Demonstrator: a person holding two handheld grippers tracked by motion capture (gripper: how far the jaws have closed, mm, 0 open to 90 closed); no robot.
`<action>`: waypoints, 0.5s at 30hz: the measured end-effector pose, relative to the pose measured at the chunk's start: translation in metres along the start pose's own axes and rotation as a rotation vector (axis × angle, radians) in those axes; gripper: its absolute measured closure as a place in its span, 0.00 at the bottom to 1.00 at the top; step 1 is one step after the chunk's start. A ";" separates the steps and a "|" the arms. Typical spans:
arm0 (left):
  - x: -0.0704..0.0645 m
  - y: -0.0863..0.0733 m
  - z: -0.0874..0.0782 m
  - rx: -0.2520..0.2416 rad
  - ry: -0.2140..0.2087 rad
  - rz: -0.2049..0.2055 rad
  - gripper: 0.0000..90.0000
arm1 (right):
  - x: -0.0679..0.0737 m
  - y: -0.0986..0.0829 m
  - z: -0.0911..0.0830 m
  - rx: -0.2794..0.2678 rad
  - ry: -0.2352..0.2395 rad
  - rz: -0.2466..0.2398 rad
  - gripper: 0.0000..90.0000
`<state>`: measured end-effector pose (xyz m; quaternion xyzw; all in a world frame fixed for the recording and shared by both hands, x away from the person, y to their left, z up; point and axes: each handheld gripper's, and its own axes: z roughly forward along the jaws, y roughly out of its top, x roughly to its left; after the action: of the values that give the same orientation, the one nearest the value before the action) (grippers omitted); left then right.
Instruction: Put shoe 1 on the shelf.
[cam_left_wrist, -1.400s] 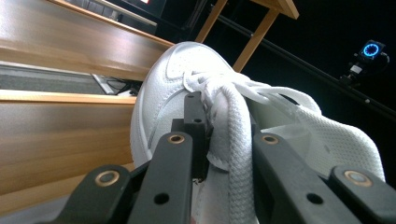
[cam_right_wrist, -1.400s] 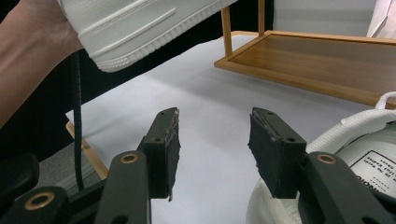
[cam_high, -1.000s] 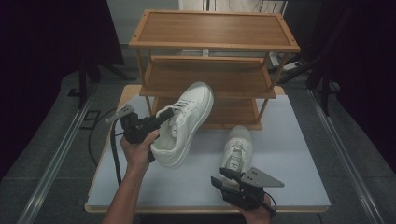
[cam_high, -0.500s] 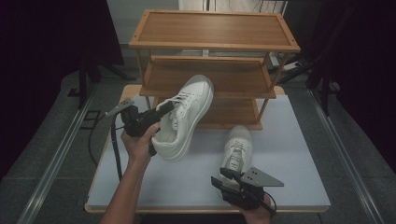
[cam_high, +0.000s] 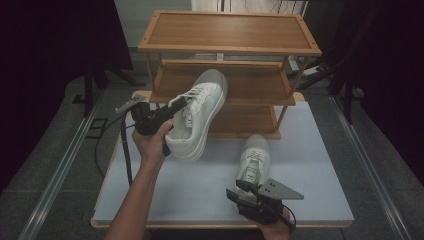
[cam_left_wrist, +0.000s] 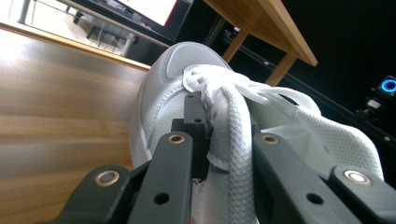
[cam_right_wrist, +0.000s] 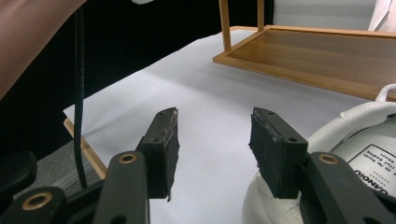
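Since a second earlier, the left gripper (cam_high: 176, 106) had carried the raised shoe (cam_high: 197, 115) up toward the rack (cam_high: 229, 46) at twelve o'clock, clamped on its laces for clearance. The right gripper (cam_high: 239, 191) waited unclenched behind the second shoe (cam_high: 253, 159), at five o'clock.

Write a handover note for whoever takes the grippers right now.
Left gripper: shut on the laces of the lifted shoe, held in the air in front of the rack's middle shelf.
Right gripper: open, holding nothing, low by the heel of the second shoe.
Second shoe lies on the table, toe toward the rack.
Done: no shoe shelved yet.
Left: probably shelve the lifted shoe, then the second one.
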<state>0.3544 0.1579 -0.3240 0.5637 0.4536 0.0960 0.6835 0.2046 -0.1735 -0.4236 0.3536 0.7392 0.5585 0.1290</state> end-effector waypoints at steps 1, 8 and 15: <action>0.000 0.002 0.002 -0.002 0.008 -0.002 0.92 | 0.000 0.000 0.000 -0.002 -0.001 0.001 0.57; 0.004 0.012 0.018 -0.019 0.057 0.003 0.92 | -0.002 0.000 -0.001 -0.007 -0.005 0.005 0.57; 0.010 0.020 0.038 -0.033 0.104 -0.002 0.92 | -0.005 0.001 -0.003 -0.013 -0.011 0.012 0.57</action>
<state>0.3956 0.1455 -0.3139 0.5462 0.4875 0.1316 0.6684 0.2071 -0.1791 -0.4228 0.3602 0.7326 0.5622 0.1318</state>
